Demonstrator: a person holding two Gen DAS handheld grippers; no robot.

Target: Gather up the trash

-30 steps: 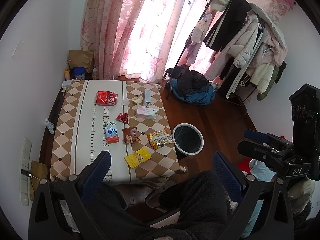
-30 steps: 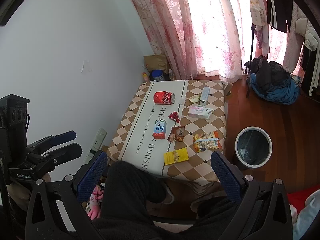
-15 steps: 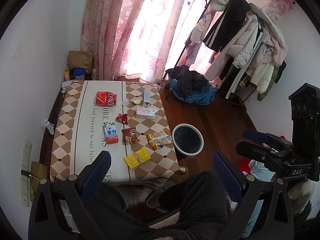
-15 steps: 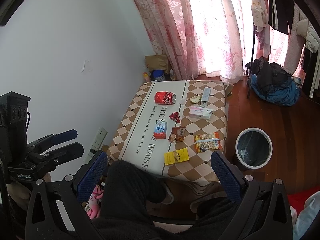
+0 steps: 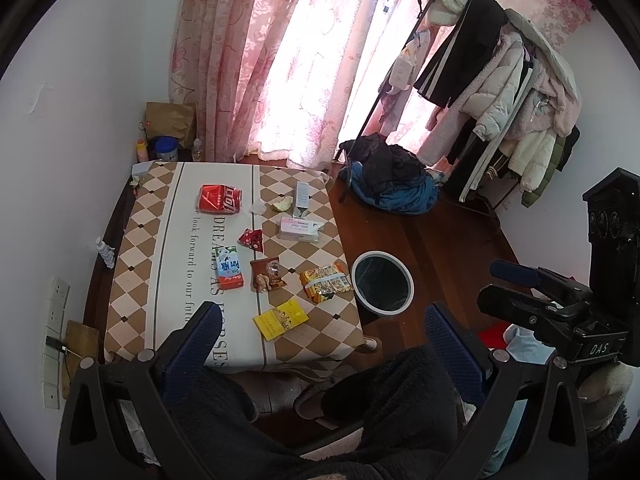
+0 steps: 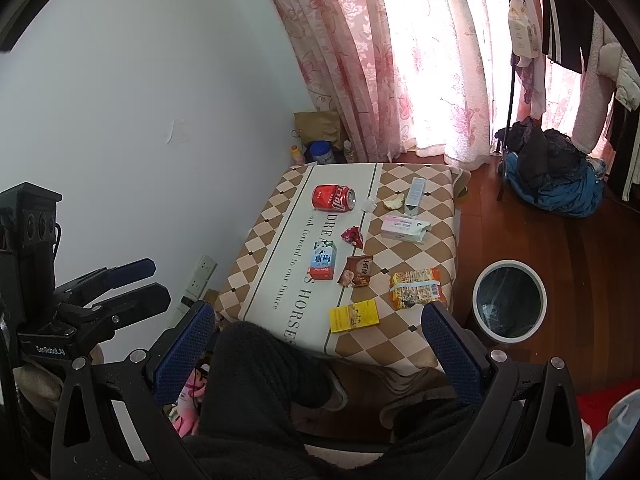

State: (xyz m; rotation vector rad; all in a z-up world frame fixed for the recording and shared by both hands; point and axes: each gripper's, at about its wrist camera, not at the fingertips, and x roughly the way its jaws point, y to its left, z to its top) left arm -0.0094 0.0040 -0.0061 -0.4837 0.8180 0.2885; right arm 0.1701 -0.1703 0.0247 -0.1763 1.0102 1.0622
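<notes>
Two claws are held above the person's lap, both with fingers spread apart and nothing between them. Left claw [image 5: 320,344]: blue-padded fingers [image 5: 192,344] wide apart, well short of the desk [image 5: 160,264]. Right claw [image 6: 316,344]: fingers [image 6: 452,352] likewise wide apart, near the desk's front edge but clear of it.

Trash lies scattered on the checkered desk cover. Nearest the claws is a yellow packet [image 6: 354,316]. Just beyond it, toward the bin side, lies a noodle packet [image 6: 416,288]. A brown snack wrapper [image 6: 357,271] sits beside a milk carton [image 6: 323,260]. Farther back are a small red wrapper [image 6: 353,237], a white and pink box [image 6: 403,229], a crushed red can [image 6: 333,197] lying on its side, a peel scrap [image 6: 394,201] and a tall slim box [image 6: 415,196].

A round white-rimmed bin [image 6: 510,300] stands on the wooden floor, just beside the desk's right edge.
</notes>
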